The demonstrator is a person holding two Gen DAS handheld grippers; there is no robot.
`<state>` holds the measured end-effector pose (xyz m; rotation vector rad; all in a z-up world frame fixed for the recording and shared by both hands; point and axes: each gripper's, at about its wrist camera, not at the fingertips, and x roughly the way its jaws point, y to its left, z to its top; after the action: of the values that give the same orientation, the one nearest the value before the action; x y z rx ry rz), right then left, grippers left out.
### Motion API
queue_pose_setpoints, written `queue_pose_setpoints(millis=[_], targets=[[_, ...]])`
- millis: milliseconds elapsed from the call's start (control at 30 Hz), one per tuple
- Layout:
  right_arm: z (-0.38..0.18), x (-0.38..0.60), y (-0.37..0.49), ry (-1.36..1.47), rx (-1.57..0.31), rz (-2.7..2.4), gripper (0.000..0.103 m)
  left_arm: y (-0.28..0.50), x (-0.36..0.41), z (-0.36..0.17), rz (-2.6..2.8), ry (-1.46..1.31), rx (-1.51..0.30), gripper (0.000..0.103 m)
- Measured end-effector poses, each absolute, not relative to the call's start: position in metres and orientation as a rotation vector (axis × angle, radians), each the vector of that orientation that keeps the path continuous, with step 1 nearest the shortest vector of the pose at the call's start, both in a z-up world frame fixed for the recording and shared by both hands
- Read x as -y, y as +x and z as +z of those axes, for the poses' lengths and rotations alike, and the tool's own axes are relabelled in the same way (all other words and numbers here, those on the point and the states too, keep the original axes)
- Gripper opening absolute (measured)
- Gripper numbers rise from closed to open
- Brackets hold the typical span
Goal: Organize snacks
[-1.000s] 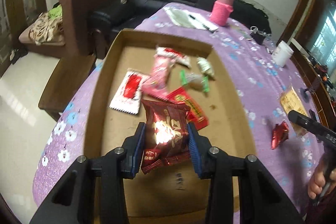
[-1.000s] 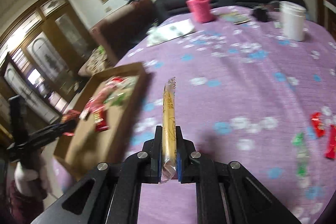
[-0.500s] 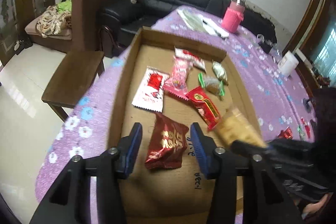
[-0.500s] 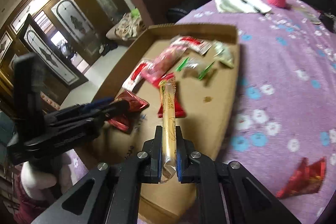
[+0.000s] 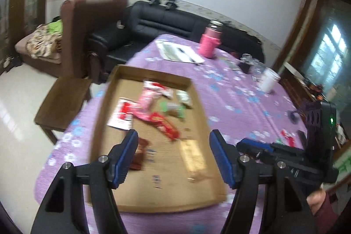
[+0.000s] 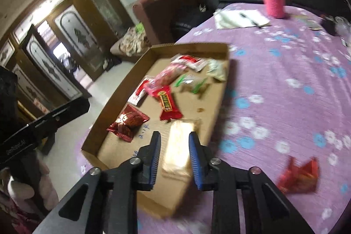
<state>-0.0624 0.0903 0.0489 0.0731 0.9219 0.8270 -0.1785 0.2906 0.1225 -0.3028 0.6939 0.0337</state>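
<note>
Both my left tongs (image 5: 173,154) and right tongs (image 6: 174,158) gape empty above the shallow brown cardboard tray (image 6: 114,102). The flat golden wrapped snack (image 6: 178,146) lies inside it among others; a crumpled red foil packet (image 6: 299,174) waits outside on the purple flowered table (image 6: 285,102).

Cardboard tray (image 6: 114,102) on table (image 6: 285,89), snack packets (image 6: 166,102) inside (one wrapper (image 6: 299,175) outside, right), bottle (image 6: 273,0) behind.
</note>
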Motion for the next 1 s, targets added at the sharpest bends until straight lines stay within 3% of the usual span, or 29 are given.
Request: queue_pose_setpoints(millis=[167, 467, 767, 1000], targets=[[0.064, 0.027, -0.051, 0.154, -0.852, 0.644, 0.030, -0.169, -0.239, 0.127, -0.093, -0.251, -0.711, 0.075], [0.035, 0.221, -0.010, 0.297, -0.878, 0.103, 0.032, -0.132, -0.143, 0.094, -0.259, -0.108, -0.826, 0.075], [0.011, 0.224, 0.004, 0.332, -0.858, 0.101, 0.032, -0.106, -0.100, 0.071, -0.277, -0.037, -0.897, 0.075], [0.009, 0.252, 0.003, 0.403, -0.813, 0.102, 0.035, -0.098, -0.146, 0.076, -0.185, -0.251, -0.862, 0.075]])
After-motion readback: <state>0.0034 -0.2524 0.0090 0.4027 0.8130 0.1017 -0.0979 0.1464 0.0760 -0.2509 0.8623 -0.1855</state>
